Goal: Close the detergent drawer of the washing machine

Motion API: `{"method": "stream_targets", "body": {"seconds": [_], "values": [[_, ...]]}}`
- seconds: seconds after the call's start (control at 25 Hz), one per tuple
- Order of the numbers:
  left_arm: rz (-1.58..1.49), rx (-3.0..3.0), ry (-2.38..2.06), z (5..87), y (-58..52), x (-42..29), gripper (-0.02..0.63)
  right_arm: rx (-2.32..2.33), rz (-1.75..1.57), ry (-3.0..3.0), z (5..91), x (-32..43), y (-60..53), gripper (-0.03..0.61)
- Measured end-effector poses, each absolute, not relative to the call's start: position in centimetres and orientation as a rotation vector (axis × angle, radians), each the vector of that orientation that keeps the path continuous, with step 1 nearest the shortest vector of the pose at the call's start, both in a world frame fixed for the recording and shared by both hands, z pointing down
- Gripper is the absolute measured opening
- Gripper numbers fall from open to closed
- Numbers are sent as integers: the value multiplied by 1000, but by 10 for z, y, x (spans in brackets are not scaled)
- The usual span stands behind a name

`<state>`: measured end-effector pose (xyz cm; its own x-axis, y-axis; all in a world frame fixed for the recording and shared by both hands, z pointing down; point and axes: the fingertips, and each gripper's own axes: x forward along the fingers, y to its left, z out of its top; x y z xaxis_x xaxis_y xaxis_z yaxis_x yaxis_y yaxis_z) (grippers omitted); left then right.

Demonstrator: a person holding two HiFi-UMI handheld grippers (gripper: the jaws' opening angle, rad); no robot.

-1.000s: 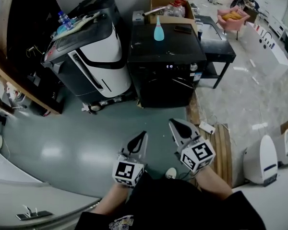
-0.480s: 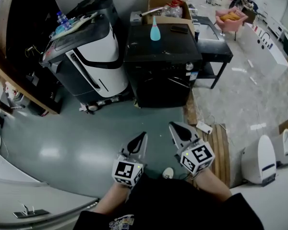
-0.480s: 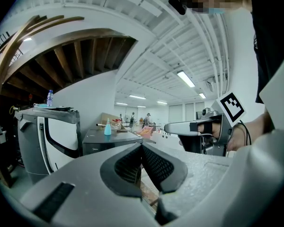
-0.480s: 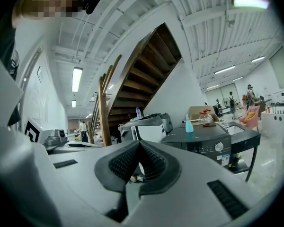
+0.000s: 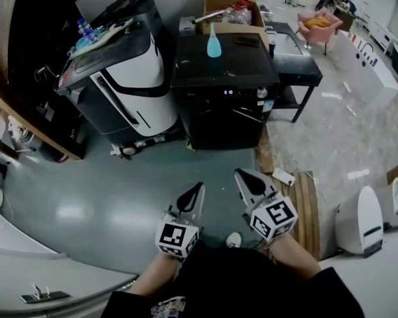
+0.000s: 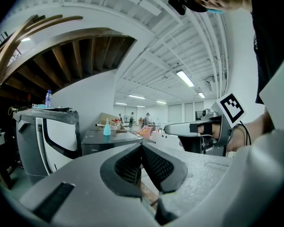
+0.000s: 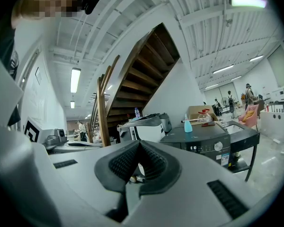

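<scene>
The black washing machine stands across the grey floor, its front panel with a lit display and a knob facing me. I cannot make out the detergent drawer from here. A light blue bottle stands on its lid. My left gripper and right gripper hang side by side well short of the machine, both shut with nothing held. The right gripper view shows the washing machine ahead to the right of the right gripper. In the left gripper view the washing machine lies ahead to the left of the left gripper.
A tilted white and black appliance stands left of the washer. A cardboard box sits behind it and a black side table to its right. Wooden planks and a white device lie at the right. A staircase rises at the left.
The washing machine sits slightly further left in the head view. Both grippers keep nearly the same place and stay shut.
</scene>
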<state>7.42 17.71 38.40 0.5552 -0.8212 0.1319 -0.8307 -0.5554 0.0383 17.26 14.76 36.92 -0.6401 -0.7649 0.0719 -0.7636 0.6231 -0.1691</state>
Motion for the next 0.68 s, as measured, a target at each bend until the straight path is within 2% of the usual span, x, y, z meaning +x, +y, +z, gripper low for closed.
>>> {"method": "stream_targets", "body": {"seconds": [0.68], "values": [[167,2682,-1424,382,181,87,3,-1346,-319,2805,370,188,151,-2]]}}
